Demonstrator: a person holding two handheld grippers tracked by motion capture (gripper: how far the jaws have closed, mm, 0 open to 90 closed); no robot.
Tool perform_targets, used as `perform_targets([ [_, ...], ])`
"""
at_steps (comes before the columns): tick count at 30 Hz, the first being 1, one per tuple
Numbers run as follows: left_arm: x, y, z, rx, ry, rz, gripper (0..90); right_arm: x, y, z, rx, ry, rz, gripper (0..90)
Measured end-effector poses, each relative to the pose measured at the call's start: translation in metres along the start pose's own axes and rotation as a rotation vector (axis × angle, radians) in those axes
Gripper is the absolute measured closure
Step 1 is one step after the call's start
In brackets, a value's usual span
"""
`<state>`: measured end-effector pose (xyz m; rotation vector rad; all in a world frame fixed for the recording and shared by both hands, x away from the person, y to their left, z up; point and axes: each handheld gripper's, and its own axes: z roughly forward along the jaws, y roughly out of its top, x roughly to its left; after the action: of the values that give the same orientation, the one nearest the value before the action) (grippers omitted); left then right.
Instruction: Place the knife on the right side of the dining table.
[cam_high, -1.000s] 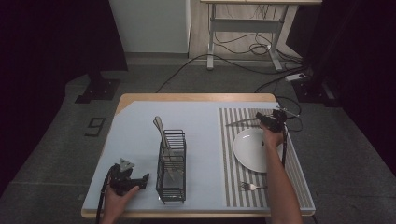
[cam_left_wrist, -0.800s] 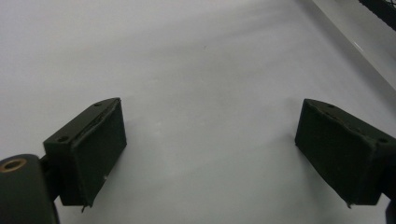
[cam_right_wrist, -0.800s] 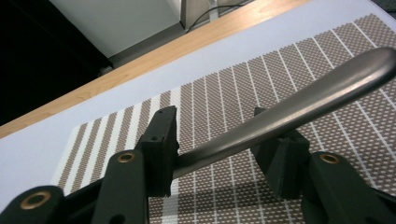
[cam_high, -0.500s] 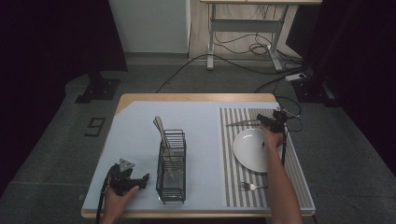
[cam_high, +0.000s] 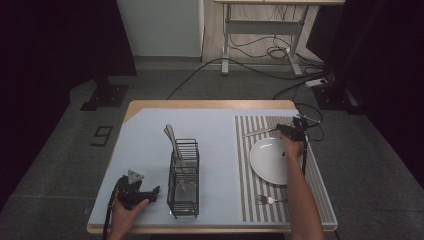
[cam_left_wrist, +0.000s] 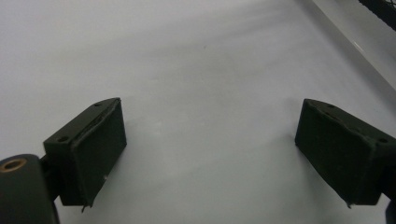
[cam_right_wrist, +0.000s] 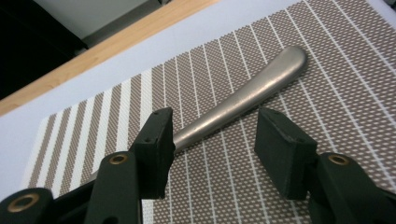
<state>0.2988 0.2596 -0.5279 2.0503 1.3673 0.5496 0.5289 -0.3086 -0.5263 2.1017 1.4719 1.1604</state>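
Knife handle (cam_right_wrist: 243, 98) between parted right tongs (cam_right_wrist: 212, 144)

The right hand-held gripper (cam_right_wrist: 212, 140), on an outstretched forearm, has just been opening its jaws, while the left hand-held gripper (cam_left_wrist: 210, 154) rests with jaws wide apart.

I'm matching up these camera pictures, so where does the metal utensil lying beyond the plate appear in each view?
High view: the metal utensil lies across the striped placemat, just beyond the plate.
Right gripper view: its handle runs diagonally from lower left to upper right, on the same mat.
Left gripper view: this camera looks at the pale table cover.
Shared landmark: the striped placemat.
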Motion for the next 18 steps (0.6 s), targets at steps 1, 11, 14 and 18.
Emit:
perform_targets([
  [1,0.0,0.0,0.0,0.0,0.0,0.0,8.4,0.0,0.0,0.0,0.0,0.0,0.0,46.3],
  [11,0.0,0.0,0.0,0.0,0.0,0.0,8.4,0.012,0.008,-0.005,-0.065,0.021,-0.102,44.9],
  [14,0.0,0.0,0.0,0.001,-0.001,0.0,8.4,0.019,0.012,0.006,-0.005,0.038,-0.146,43.4],
  [18,0.0,0.0,0.0,0.001,-0.001,0.0,8.4,0.028,0.013,0.02,0.038,0.026,-0.215,42.3],
])
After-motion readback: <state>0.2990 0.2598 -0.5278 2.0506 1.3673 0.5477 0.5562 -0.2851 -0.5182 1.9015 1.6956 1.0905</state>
